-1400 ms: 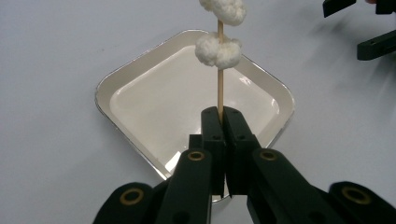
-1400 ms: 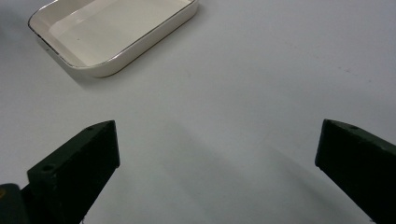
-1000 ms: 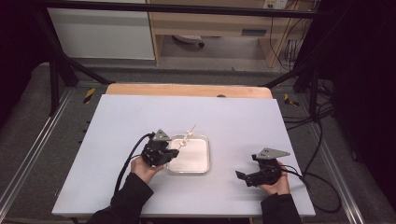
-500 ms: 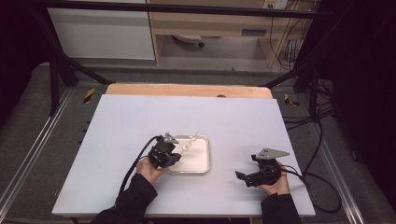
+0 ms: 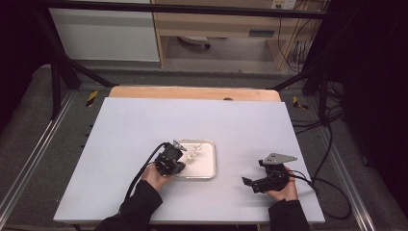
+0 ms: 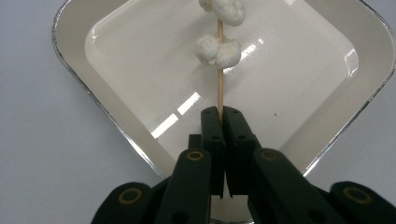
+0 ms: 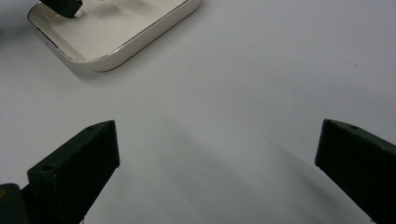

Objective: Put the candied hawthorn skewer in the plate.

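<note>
Left gripper (image 6: 219, 114): jaws clamped on bare end of wooden skewer (image 6: 220, 84), w/ two white lumps (image 6: 218, 49) threaded farther up. We hold it by the clean end, likely so the pads stay off the food, and over the cream tray (image 6: 74, 56) so it can be laid down inside. Left hand (image 5: 155, 176) at tray's near-left corner, gripper angled fwd and down.
Right gripper (image 7: 217, 154): jaws wide apart, nothing between; we rest it on the white table (image 5: 144, 120), well right of tray, right hand (image 5: 284, 190) behind it, pointing left.
</note>
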A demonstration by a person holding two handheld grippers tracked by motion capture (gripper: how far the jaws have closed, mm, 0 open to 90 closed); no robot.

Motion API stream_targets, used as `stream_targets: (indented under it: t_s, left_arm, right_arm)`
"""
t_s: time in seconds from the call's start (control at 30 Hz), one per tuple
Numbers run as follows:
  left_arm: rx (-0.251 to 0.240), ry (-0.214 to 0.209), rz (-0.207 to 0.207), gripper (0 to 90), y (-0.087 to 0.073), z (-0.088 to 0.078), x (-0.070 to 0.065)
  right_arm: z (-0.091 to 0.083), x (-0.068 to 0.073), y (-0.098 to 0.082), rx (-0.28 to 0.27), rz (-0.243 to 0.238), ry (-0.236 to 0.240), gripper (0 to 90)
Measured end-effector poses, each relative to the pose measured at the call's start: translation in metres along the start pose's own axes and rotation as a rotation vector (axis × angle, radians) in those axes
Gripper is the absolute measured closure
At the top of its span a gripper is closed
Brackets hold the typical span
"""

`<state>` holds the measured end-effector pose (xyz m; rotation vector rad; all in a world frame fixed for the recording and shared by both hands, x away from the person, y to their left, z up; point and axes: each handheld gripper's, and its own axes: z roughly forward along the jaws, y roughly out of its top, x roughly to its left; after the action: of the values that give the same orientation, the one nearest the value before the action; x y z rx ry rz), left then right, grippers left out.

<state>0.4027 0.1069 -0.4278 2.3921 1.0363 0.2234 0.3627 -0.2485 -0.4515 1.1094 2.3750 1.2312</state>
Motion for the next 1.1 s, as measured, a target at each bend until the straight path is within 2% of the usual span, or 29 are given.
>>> stream_targets:
  t_s: [0.23,0.47,0.5,0.57,0.7,0.77,0.8,0.83,0.9,0.97,1.1]
  left_arm:
    - [-0.003,0.002,0.009,82.3,-0.001,-0.001,-0.001]
    - [-0.044,0.006,0.030,62.5,-0.004,-0.008,0.001]
    - [-0.067,-0.004,0.029,59.6,-0.005,-0.013,0.003]
    - [-0.077,-0.009,0.028,53.8,-0.006,-0.015,0.004]
    - [-0.130,0.006,0.030,42.3,-0.010,-0.026,0.009]
    - [-0.140,0.008,0.028,36.7,-0.011,-0.029,0.010]
    - [-0.149,0.010,0.021,36.7,-0.012,-0.031,0.011]
    - [-0.155,-0.001,0.018,32.3,-0.014,-0.035,0.014]
    - [-0.160,-0.002,0.015,30.8,-0.016,-0.038,0.016]
    - [-0.175,-0.004,0.019,24.9,-0.019,-0.042,0.019]
    - [-0.193,0.009,0.021,19.1,-0.028,-0.052,0.026]
  right_arm:
    - [0.000,0.000,0.000,-0.001,0.005,0.001,0.4]
    - [-0.001,0.001,0.000,0.002,0.013,0.000,0.5]
    - [-0.001,0.000,0.000,-0.002,0.009,0.001,0.5]
    - [-0.001,0.001,0.000,-0.002,0.011,0.000,0.5]
    - [-0.002,0.000,0.001,-0.004,0.012,-0.001,0.5]
    - [-0.002,0.000,0.001,-0.009,0.007,-0.001,0.5]
    - [-0.002,0.000,0.001,-0.009,0.007,-0.001,0.5]
    - [-0.002,0.000,0.001,-0.008,0.008,-0.002,0.5]
    - [-0.002,0.000,0.001,-0.008,0.009,-0.002,0.5]
    - [-0.002,0.000,0.001,-0.010,0.014,-0.002,0.5]
    - [-0.002,0.000,0.001,-0.011,0.010,-0.002,0.5]
